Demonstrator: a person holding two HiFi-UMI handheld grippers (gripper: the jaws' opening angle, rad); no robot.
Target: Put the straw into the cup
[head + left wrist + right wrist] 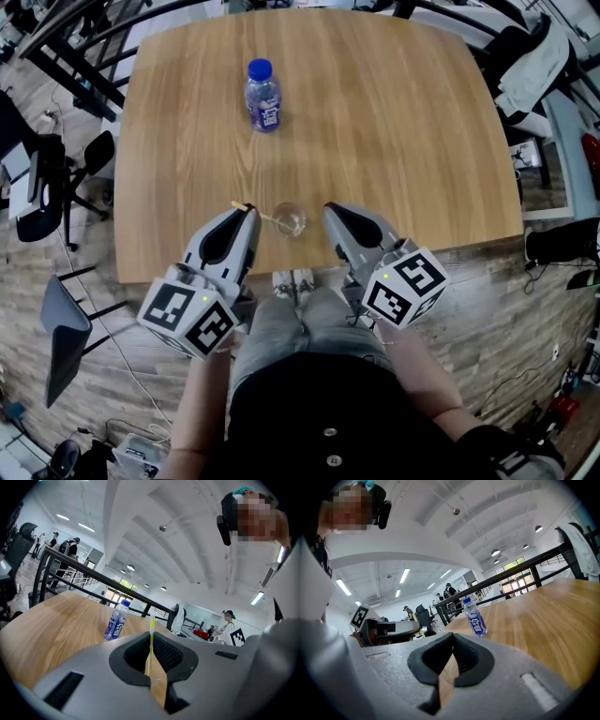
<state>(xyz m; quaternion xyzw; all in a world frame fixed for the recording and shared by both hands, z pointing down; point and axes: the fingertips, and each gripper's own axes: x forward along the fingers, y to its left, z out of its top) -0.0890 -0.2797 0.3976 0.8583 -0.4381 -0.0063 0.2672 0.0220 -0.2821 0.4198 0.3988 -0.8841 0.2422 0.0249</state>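
A small clear cup (289, 220) stands near the wooden table's (394, 141) front edge, between my two grippers. A thin yellow-and-white straw (255, 214) slants from left of the left gripper (249, 214) toward the cup's rim; whether its end is inside I cannot tell. In the left gripper view the jaws are shut on the straw (151, 625), which sticks up past the fingertips of that gripper (151, 638). My right gripper (330, 210) sits just right of the cup. Its jaws (453, 635) are shut with nothing seen in them.
A small bottle with a blue cap and purple label (262, 96) stands upright farther back on the table; it also shows as the bottle (116, 620) and the bottle (474, 618). Black chairs and railings surround the table. People stand in the background.
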